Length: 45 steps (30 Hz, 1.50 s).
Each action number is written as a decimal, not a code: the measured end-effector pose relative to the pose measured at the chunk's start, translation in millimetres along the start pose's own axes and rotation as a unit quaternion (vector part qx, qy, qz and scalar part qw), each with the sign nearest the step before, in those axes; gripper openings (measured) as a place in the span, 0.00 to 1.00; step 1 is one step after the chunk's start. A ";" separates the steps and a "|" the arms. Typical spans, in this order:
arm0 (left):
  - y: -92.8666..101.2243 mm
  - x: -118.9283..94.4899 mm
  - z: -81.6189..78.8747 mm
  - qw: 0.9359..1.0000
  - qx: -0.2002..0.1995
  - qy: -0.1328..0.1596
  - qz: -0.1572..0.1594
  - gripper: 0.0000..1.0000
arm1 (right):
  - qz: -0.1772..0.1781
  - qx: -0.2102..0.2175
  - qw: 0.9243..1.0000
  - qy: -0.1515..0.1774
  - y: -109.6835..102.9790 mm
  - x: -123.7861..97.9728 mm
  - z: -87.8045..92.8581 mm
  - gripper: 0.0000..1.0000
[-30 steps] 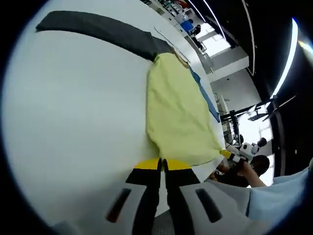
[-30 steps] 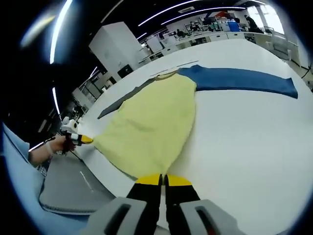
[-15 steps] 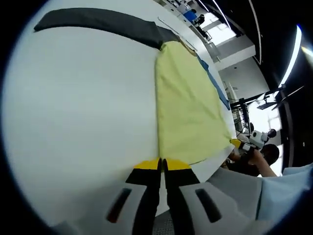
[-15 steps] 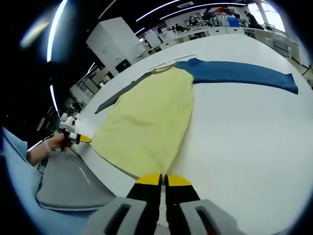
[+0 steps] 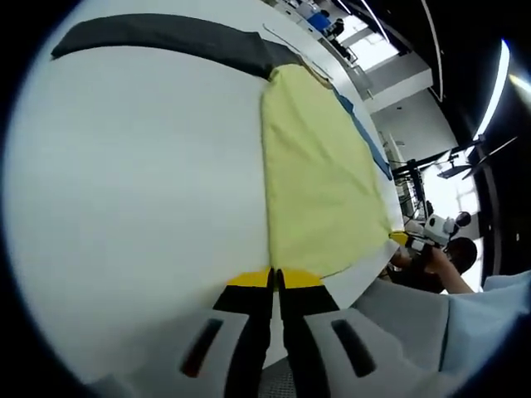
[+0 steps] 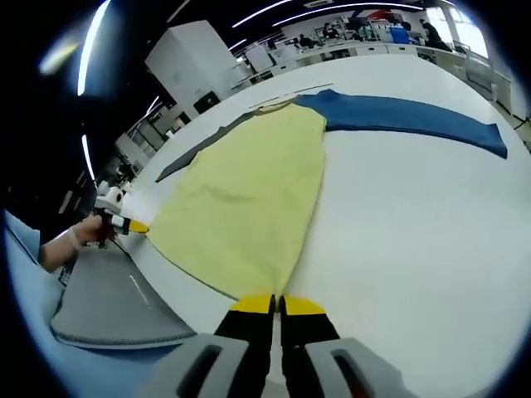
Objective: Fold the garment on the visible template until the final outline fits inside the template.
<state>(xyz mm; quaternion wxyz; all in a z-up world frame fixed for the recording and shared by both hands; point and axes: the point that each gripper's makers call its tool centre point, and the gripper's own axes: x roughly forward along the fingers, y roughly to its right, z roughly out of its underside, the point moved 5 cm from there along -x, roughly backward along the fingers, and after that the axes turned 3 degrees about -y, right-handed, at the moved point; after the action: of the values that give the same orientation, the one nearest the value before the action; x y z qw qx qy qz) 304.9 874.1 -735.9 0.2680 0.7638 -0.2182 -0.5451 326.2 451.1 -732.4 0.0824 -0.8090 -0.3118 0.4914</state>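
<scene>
Between each gripper's closed fingers (image 5: 275, 278) (image 6: 276, 303) sits the yellow garment's (image 5: 319, 178) hem corner.

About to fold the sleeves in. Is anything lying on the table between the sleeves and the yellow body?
Nothing visible: the table is bare between the blue sleeve and the yellow body, and beside the grey sleeve.

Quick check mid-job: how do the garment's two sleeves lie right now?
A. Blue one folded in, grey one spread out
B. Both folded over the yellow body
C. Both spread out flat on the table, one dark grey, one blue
C: in the right gripper view the blue sleeve and the dark grey sleeve both stretch out from the yellow body across the white table.
</scene>
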 end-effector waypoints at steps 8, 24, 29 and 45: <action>-0.9 -1.0 1.6 1.000 0.018 0.011 0.004 0.00 | 0.000 0.001 1.000 -0.005 1.8 1.4 3.5 0.00; 14.9 -17.0 -14.9 0.982 0.086 0.151 0.069 0.26 | 0.009 -0.027 0.997 0.070 6.8 -15.1 -12.3 0.24; 20.6 -23.8 -30.6 0.969 0.149 0.192 0.038 0.56 | 0.031 -0.046 0.995 0.081 12.6 -16.7 -17.8 0.50; 33.1 -29.4 -48.0 0.939 0.256 0.227 0.021 0.99 | 0.074 -0.057 0.985 0.145 34.6 -29.6 -49.6 1.00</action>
<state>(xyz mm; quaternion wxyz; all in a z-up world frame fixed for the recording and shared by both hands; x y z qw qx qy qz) 340.1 875.5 -680.8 0.1171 0.9055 -0.2996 -0.2768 373.3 415.0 -700.6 0.0438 -0.8957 -0.2638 0.3552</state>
